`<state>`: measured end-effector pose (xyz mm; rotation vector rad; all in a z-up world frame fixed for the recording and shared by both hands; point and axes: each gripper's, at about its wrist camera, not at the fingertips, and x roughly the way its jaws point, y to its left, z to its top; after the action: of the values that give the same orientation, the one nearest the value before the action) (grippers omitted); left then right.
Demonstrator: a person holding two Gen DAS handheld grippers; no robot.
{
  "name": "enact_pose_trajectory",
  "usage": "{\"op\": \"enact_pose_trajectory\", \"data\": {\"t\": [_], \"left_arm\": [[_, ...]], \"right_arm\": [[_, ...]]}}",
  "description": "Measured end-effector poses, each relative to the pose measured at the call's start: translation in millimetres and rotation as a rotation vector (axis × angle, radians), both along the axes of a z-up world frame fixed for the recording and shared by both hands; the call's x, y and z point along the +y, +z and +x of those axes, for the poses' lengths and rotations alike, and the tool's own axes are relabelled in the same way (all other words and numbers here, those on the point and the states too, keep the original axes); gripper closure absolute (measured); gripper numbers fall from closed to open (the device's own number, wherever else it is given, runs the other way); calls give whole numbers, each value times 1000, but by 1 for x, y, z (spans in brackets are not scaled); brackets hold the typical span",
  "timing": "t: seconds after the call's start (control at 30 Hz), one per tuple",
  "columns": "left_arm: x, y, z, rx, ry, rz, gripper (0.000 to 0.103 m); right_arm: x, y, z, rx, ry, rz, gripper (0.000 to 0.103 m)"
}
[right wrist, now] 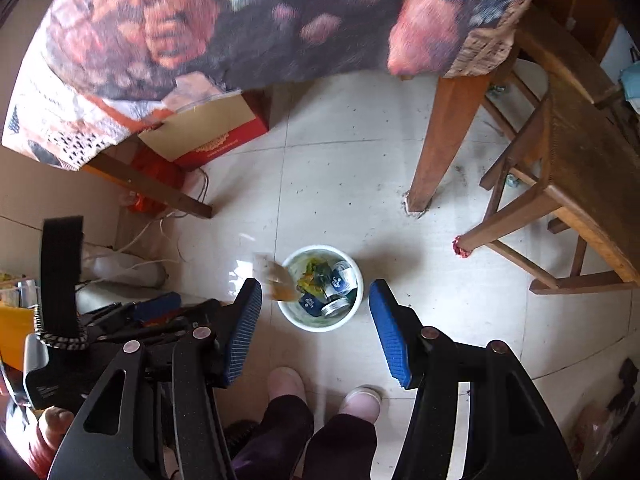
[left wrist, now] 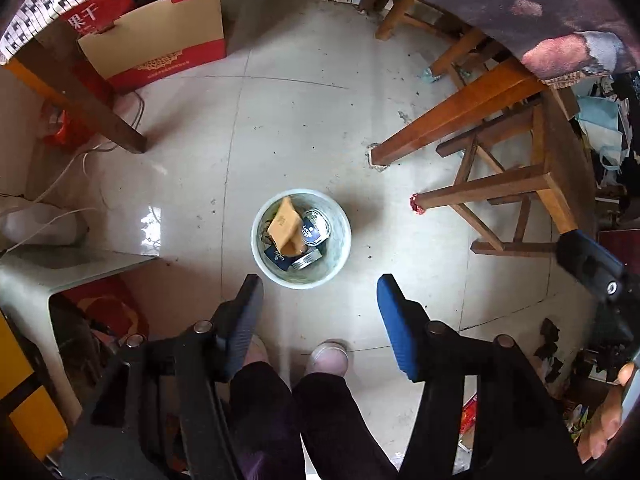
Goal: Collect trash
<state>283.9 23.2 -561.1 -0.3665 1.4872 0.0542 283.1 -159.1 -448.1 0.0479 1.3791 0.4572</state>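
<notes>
Both claws point down at the floor, jaws apart and empty: left claw [left wrist: 320,292], right claw [right wrist: 316,300]. Just beyond their tips stands the white bin [left wrist: 260,256], holding cans and a tan packet [left wrist: 285,226].

Tiled floor [left wrist: 304,128]: white bin [left wrist: 260,258] stood centre; red carton [left wrist: 160,52] at eleven o'clock; wooden stool [left wrist: 516,196] at three.

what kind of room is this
Probably a lived-in home dining area: a cloth-covered wooden table, a wooden stool, a small trash bin on tiled floor, and a red gift box.
</notes>
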Motion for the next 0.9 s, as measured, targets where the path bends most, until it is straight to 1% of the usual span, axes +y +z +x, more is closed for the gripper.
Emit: {"op": "enact_pose_trajectory", "data": {"t": [0.13,0.2,0.27,0.37,0.47,0.5,0.57,0.6,0.63,0.7,0.73,0.77,0.8,0.83,0.9], "left_arm": [[-3,34,-6,-28,-5,36,45],[-3,61,-11,-54,0,56,45],[-3,93,-17,-88,10,73,45],[-6,150,-28,-150,30,97,45],[-9,214,-43,-230,46,118,45],[-11,237,-49,-262,50,122,45],[-14,280,-61,-329,56,128,45],[-16,304,-69,-368,55,132,45],[-19,326,-76,-402,53,138,45],[-22,361,-88,-458,47,155,45],[-22,379,-94,-488,43,165,45],[-24,403,-106,-530,36,182,45],[-24,416,-112,-556,32,190,45],[-25,436,-125,-596,28,197,45],[-27,466,-147,-660,18,206,45]], "right_arm": [[-5,25,-1,-23,3,12,51],[-7,43,-4,-39,7,19,51],[-11,72,-8,-71,14,33,51],[-18,112,-13,-118,26,52,51],[-26,169,-22,-193,42,69,51],[-28,183,-26,-214,45,73,51],[-34,227,-36,-291,53,81,51],[-37,240,-39,-316,55,86,51],[-40,262,-46,-351,56,99,51],[-47,294,-58,-406,54,130,51],[-51,317,-69,-446,51,154,51],[-52,330,-77,-473,51,170,51],[-54,342,-85,-500,53,185,51],[-56,359,-97,-538,56,203,51],[-59,382,-114,-593,60,222,51]]}}
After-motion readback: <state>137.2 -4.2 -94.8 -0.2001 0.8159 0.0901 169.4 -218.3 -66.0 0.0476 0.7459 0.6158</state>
